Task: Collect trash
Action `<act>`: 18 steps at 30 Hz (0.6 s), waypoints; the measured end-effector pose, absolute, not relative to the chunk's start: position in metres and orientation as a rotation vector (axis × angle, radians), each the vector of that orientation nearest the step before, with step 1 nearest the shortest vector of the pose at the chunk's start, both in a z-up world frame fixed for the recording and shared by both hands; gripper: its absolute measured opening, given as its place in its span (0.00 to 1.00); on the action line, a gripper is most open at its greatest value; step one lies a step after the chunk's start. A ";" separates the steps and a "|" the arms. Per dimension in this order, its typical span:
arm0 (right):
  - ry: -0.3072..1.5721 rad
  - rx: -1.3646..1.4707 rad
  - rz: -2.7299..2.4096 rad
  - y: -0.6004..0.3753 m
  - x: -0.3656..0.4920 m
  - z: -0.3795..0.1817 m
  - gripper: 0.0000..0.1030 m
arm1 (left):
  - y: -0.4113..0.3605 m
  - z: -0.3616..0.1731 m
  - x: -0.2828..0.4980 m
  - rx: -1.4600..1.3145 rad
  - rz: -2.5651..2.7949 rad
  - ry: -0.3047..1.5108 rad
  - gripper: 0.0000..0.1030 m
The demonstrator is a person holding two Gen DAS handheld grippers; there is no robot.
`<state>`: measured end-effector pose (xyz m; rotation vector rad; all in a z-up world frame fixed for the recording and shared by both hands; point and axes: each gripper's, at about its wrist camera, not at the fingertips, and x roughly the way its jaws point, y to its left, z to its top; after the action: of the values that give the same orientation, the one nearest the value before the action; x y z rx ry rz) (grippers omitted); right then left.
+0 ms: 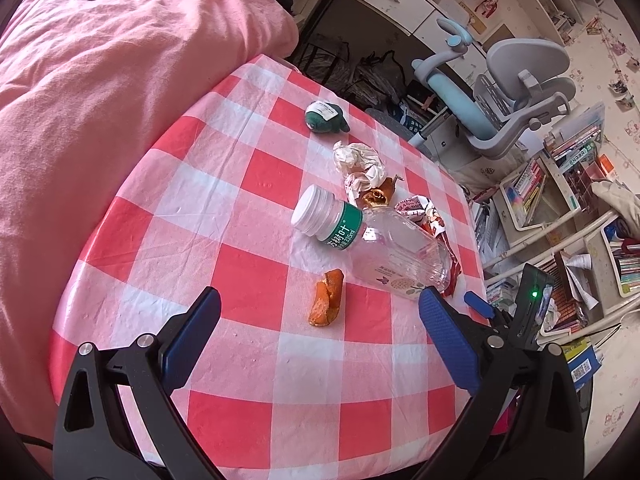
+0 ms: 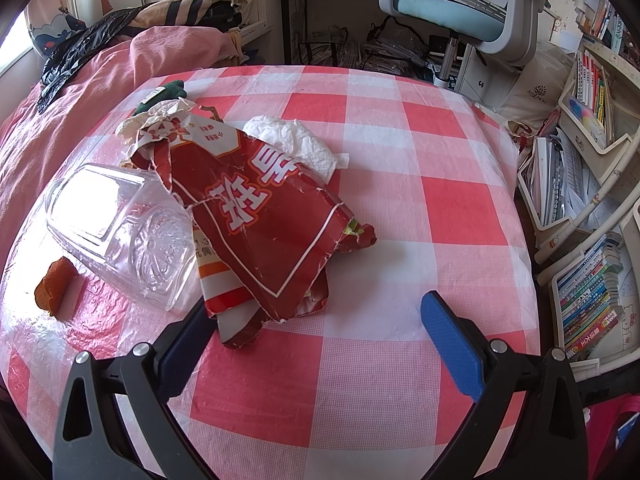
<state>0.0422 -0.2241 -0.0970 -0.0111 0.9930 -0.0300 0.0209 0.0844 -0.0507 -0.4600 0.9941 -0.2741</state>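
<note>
Trash lies on a red-and-white checked table (image 1: 256,360). A clear plastic bottle (image 1: 384,248) with a white cap lies on its side, also in the right wrist view (image 2: 124,232). An orange peel (image 1: 326,298) lies between and just ahead of my open left gripper (image 1: 320,312); it also shows in the right wrist view (image 2: 54,280). Crumpled paper (image 1: 358,160), a red snack wrapper (image 2: 260,216), a white tissue (image 2: 296,140) and a green item (image 1: 326,117) lie beyond. My right gripper (image 2: 316,312) is open, its left finger beside the wrapper's near edge.
A pink bed (image 1: 100,100) borders the table on the left. A grey-blue desk chair (image 1: 516,96) and bookshelves (image 2: 588,200) stand on the far and right sides. The other gripper's body (image 1: 532,308) shows at the table's right edge.
</note>
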 end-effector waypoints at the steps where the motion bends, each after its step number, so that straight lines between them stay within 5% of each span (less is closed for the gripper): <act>1: 0.993 -0.011 -0.030 -0.224 0.042 -0.097 0.93 | 0.085 -0.051 0.021 -0.463 -0.274 0.995 0.93; 18: 0.993 -0.011 -0.030 -0.224 0.042 -0.097 0.93 | 0.102 -0.054 0.027 -0.514 -0.226 0.999 0.93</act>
<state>0.0419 -0.2237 -0.0968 -0.0111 0.9929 -0.0298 0.0266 0.1017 -0.0535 -0.5144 0.9990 -0.2262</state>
